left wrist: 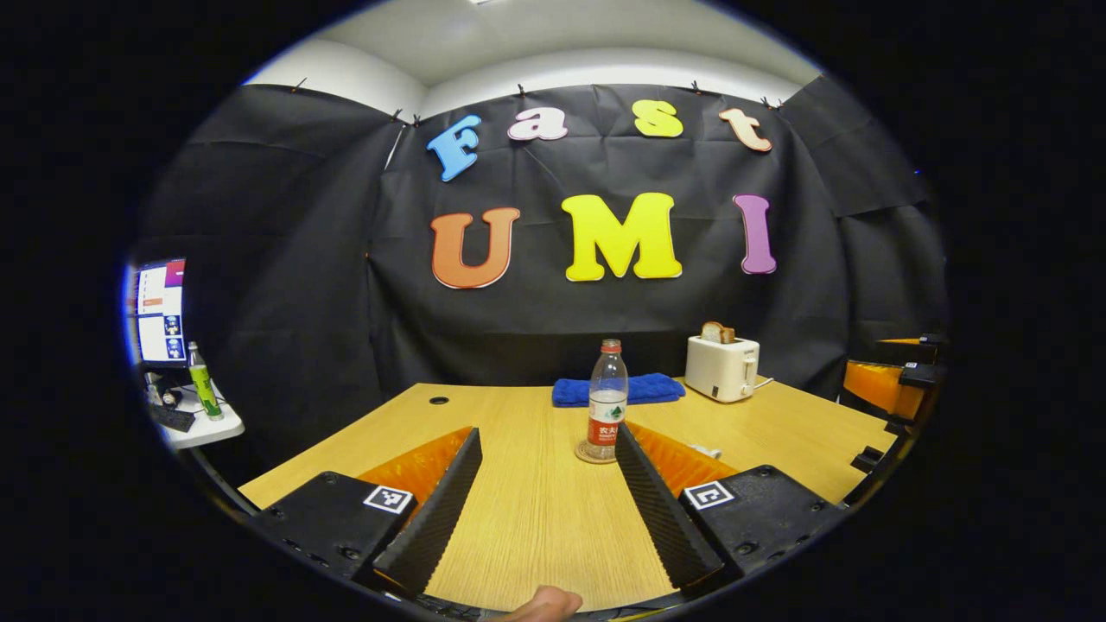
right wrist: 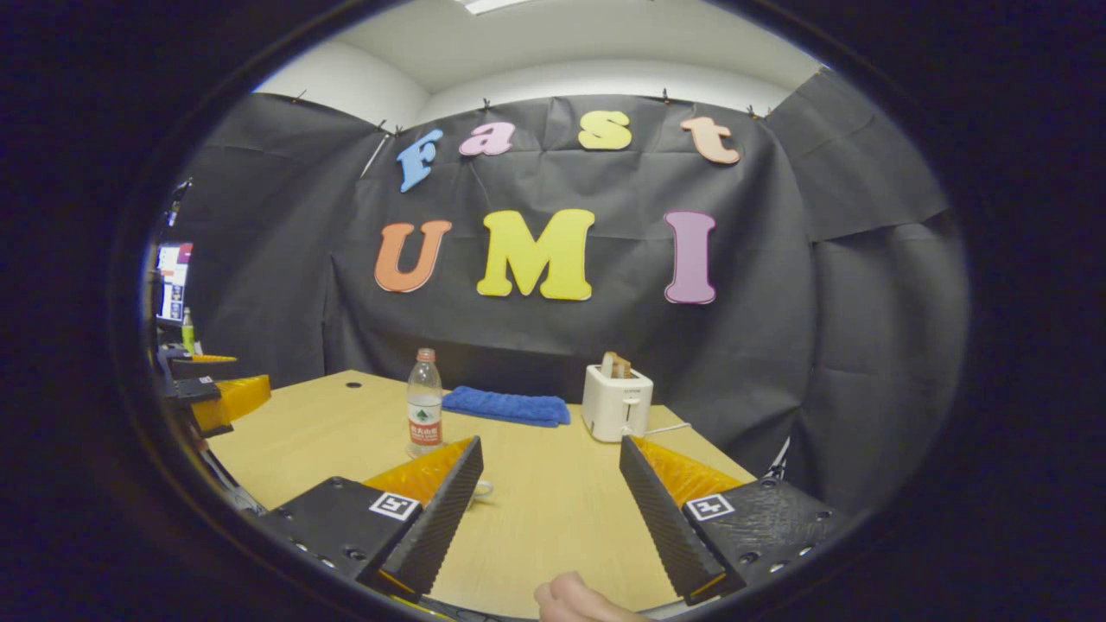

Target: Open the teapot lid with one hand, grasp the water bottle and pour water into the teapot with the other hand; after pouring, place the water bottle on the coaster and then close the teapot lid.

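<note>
Both the left tongs (left wrist: 540, 501) and right tongs (right wrist: 549, 510) gape wide, holding nothing. The water bottle (left wrist: 607, 399) stands on its coaster (left wrist: 596, 453) just ahead of the left tongs; I judge the task either finished or unstarted.

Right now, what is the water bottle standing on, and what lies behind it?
The water bottle stands upright on a round coaster. Behind it lies a folded blue towel on the table. The bottle hides the coaster's middle.
</note>
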The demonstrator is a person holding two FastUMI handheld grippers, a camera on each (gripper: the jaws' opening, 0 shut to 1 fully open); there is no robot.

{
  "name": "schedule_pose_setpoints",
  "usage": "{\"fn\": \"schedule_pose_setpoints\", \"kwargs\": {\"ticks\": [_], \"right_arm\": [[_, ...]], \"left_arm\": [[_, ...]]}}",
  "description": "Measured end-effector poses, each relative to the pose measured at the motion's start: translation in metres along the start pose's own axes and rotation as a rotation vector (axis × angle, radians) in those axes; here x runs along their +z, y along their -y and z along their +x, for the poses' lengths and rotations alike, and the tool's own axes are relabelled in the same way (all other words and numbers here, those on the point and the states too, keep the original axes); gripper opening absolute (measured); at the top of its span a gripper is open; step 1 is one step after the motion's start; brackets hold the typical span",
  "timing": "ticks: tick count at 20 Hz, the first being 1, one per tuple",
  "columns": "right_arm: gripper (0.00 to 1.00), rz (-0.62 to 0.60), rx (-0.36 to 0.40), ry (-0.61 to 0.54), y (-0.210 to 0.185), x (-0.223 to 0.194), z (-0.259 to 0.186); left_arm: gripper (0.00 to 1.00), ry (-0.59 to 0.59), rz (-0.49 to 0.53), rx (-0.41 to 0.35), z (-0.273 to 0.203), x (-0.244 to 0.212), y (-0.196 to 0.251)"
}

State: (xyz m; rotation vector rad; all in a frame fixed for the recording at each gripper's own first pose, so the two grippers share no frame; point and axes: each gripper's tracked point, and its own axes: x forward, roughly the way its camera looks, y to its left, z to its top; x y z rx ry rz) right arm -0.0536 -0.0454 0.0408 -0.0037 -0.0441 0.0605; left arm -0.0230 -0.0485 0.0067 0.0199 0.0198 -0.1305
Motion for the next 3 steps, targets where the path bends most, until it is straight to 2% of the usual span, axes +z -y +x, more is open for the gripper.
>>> {"fn": "schedule_pose_setpoints", "kwargs": {"ticks": [1, 3], "right_arm": [[0.98, 0.015, 0.025, -0.005, -0.0056, -0.0008, -0.0011], [0.96, 0.016, 0.045, -0.019, -0.0096, -0.0049, 0.0]], "left_arm": [[0.98, 0.009, 0.005, 0.012, 0.0006, 0.0026, -0.0023], [0.98, 0.032, 0.03, 0.033, 0.0008, 0.0057, -0.0048]]}}
